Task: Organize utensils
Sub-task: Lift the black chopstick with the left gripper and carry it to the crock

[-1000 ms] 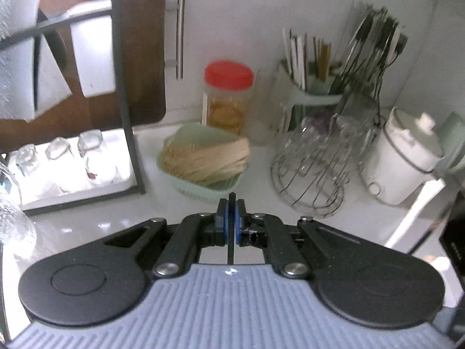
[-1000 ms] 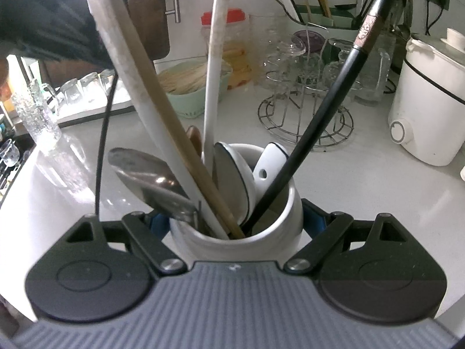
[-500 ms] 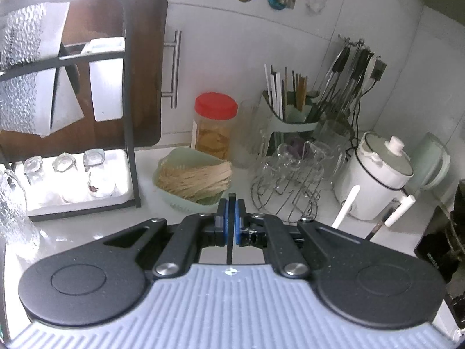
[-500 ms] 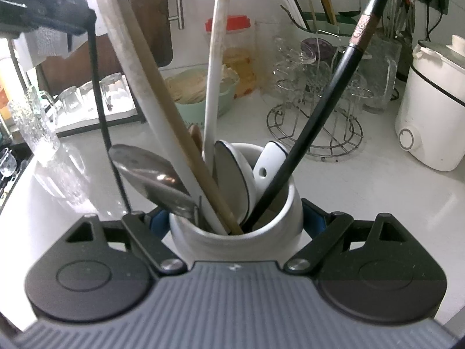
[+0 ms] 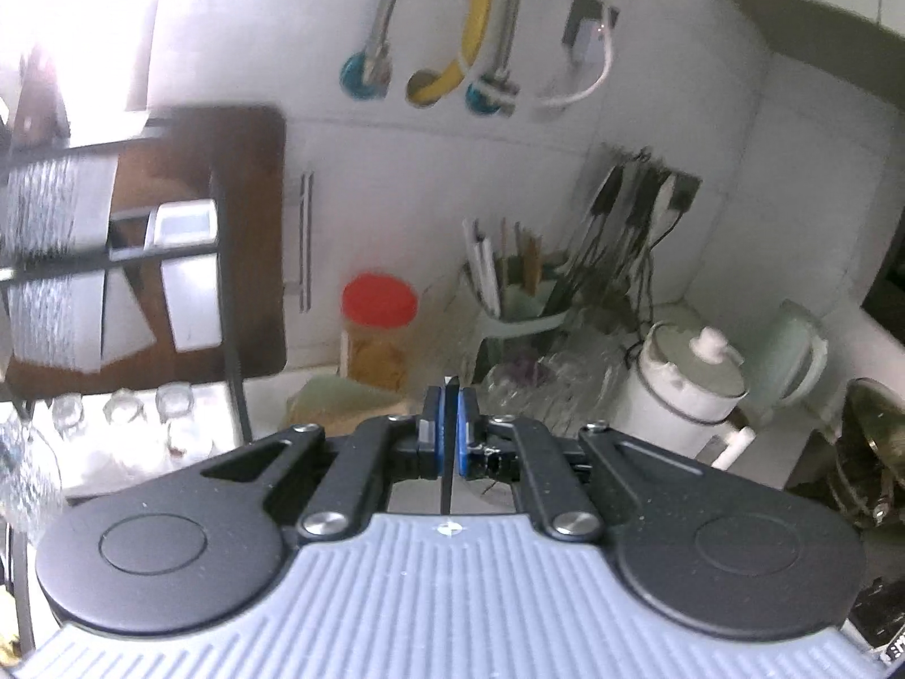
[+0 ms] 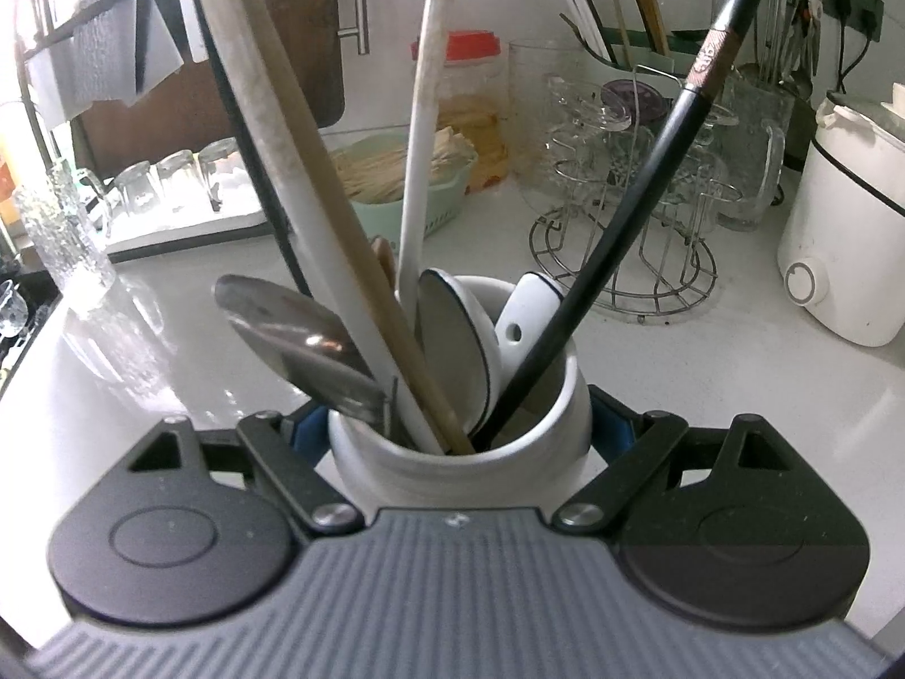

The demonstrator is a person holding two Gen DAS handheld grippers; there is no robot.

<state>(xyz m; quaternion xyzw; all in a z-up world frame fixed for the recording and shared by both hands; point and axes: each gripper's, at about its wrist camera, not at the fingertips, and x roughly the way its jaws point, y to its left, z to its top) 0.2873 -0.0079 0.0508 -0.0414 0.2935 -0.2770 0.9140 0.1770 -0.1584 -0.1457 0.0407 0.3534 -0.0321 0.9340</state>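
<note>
clamping white utensil crock (image 6: 461, 469) in right hand-held gripper (image 6: 461, 430) | left hand-held gripper (image 5: 447, 424) pinching thin black stick (image 5: 447, 452) | wire glass rack (image 6: 622, 260) beyond

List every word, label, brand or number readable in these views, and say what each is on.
None can be read.
Black utensil handle in the white holder: patterned band, too small to read.
Red-lidded jar: no legible label.
White cooker: round mark only, no text.

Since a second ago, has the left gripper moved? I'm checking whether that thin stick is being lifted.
Yes. The left gripper has risen: the red-lidded jar sits lower in its view, and wall pipes now show.
</note>
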